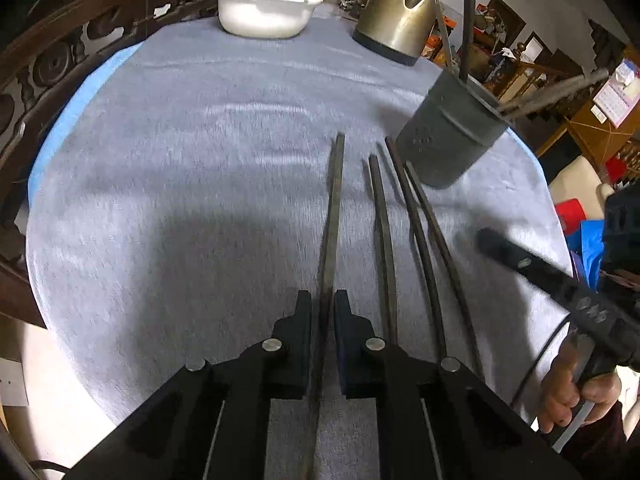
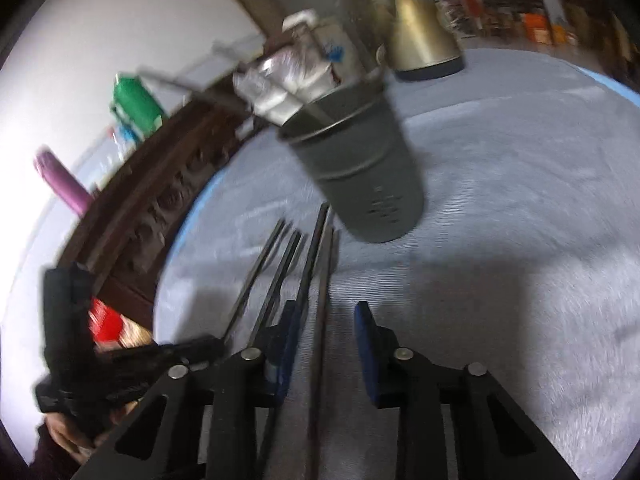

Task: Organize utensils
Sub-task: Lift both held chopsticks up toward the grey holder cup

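Several dark chopsticks lie lengthwise on the grey cloth (image 1: 160, 160). In the left wrist view my left gripper (image 1: 323, 300) has its jaws closed on one chopstick (image 1: 334, 200); three more chopsticks (image 1: 404, 220) lie just to its right. A grey utensil holder (image 1: 452, 128) stands beyond them, with utensils sticking out. In the right wrist view my right gripper (image 2: 329, 312) is open, its jaws astride a chopstick (image 2: 320, 300) without touching it. The holder (image 2: 360, 172) is just ahead of it. The right gripper's body also shows at the right of the left wrist view (image 1: 560, 280).
A white bowl (image 1: 264, 12) with a plastic bag and a metal kettle (image 1: 400, 12) stand at the table's far edge. A carved wooden rail (image 1: 48, 60) runs along the left side. The cloth's right edge drops off near the holder.
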Demonstrator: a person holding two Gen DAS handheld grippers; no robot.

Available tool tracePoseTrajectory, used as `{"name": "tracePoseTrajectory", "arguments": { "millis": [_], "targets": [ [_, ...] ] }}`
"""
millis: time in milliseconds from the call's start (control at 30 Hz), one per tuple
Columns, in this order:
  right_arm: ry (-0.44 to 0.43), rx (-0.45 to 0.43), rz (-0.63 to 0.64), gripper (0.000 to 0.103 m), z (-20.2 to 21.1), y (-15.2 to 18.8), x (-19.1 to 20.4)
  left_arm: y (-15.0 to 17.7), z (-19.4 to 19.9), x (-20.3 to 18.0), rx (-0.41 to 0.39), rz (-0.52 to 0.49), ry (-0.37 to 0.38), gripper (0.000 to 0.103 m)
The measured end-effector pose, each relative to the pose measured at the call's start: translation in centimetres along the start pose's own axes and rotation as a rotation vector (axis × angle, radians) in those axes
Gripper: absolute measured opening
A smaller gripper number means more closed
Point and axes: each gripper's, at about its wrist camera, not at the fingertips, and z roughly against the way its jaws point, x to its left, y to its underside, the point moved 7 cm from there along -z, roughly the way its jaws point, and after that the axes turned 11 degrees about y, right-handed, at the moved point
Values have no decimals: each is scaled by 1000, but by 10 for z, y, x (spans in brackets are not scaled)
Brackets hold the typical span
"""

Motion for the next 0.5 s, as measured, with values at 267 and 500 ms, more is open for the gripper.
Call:
{"name": "tracePoseTrajectory", "arguments": {
  "millis": [267, 500],
  "targets": [
    [94, 136, 52, 9, -28, 7, 16, -18, -13, -5, 52, 6, 29, 23],
    [111, 132, 17, 8, -23, 11, 11, -17, -23, 0, 65, 57, 31, 8]
  ]
}}
